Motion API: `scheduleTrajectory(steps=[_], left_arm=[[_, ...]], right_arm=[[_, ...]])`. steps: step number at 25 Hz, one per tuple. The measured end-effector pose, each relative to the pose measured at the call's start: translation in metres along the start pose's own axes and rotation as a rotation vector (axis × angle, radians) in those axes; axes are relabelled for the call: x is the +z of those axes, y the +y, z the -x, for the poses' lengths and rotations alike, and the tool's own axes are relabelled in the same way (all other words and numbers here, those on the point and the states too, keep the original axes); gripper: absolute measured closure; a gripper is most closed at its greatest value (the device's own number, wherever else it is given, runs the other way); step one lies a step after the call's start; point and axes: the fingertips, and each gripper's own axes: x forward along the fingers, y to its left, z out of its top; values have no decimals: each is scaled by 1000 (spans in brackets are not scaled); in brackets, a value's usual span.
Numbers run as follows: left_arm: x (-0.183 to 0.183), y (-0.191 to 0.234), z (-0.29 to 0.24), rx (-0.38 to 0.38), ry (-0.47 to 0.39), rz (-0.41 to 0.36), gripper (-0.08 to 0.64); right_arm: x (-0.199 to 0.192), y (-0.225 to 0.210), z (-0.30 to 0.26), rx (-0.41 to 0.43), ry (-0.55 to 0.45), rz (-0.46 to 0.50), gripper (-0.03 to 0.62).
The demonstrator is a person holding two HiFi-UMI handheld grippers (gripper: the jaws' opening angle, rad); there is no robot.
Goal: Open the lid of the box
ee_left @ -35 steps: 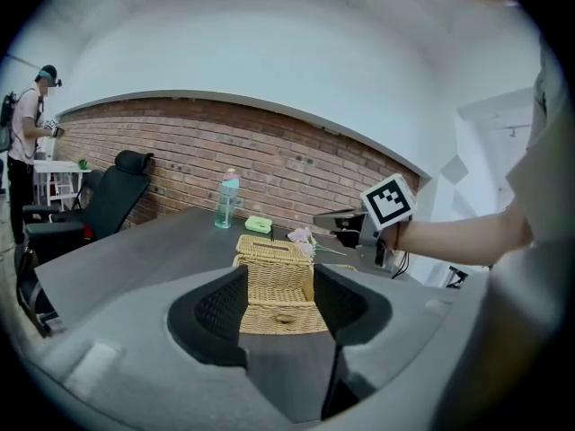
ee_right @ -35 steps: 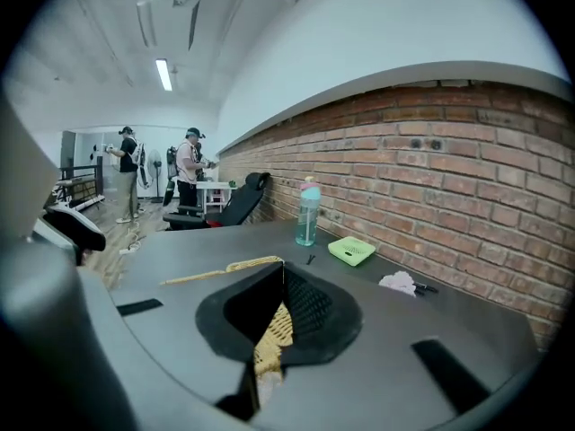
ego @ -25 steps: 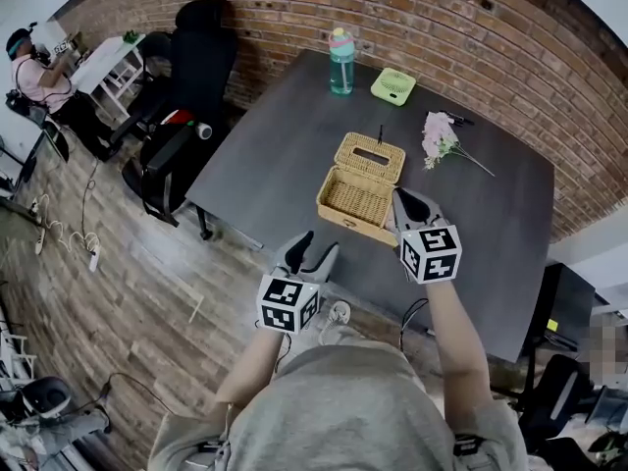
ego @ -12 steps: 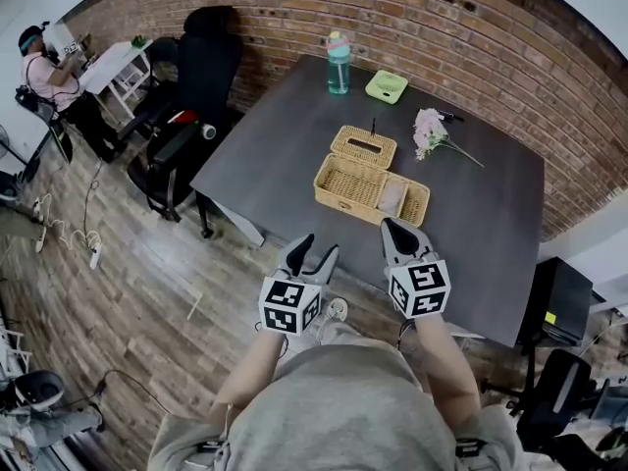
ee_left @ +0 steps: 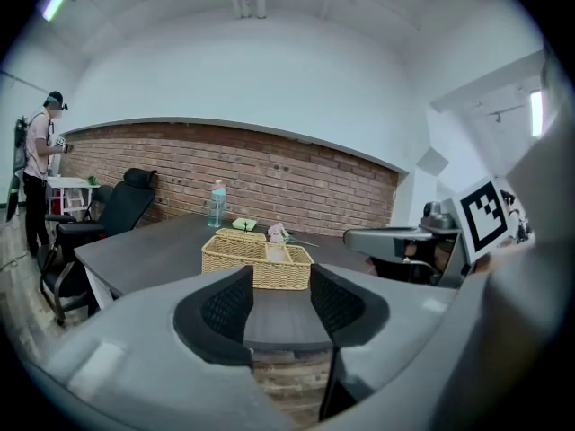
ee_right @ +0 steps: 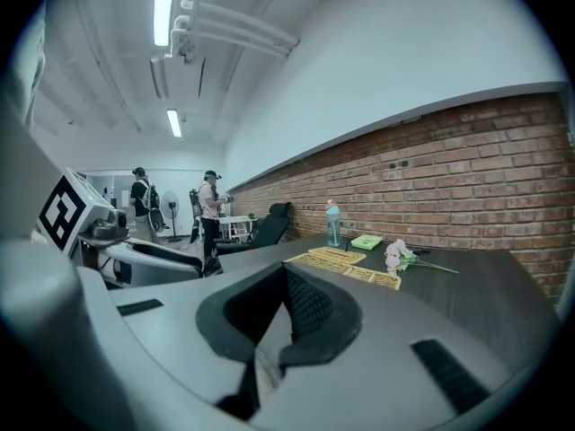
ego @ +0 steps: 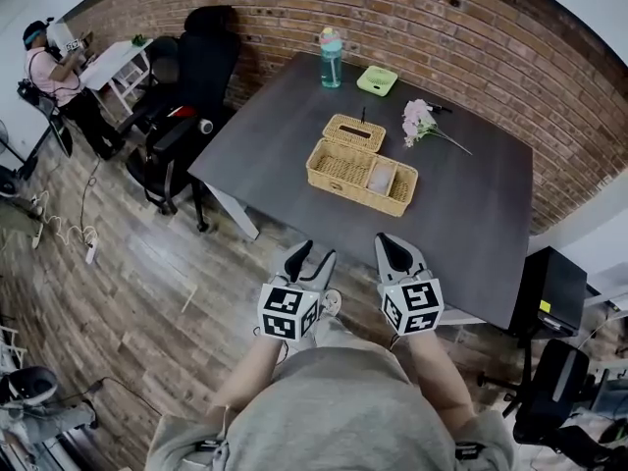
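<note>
Box [ego: 361,173] lid [ego: 354,132] lies open. Box sits well ahead on the tabletop [ego: 471,204], long axis crosswise. Right claw [ego: 393,246] is nearer, shut and empty; left claw [ego: 310,256] is closing on nothing.

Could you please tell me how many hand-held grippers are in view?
2. Left hand-held gripper: near the table, jaws closing, nothing between them. Right hand-held gripper: beside it, shut, empty.

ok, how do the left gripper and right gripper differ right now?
Left gripper: jaws apart and closing, nothing between them; right gripper: jaws together, empty. Left gripper view centres the wicker box between the jaws; right gripper view has it off to the right. Both are clear of the box.
</note>
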Motion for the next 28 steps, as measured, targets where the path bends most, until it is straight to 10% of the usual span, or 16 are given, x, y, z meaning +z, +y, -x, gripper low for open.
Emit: scheduleTrajectory(steps=[28], left_arm=[[-21, -15, 57, 108, -31, -9, 533]], right_arm=[[-24, 41, 58, 44, -16, -27, 592]])
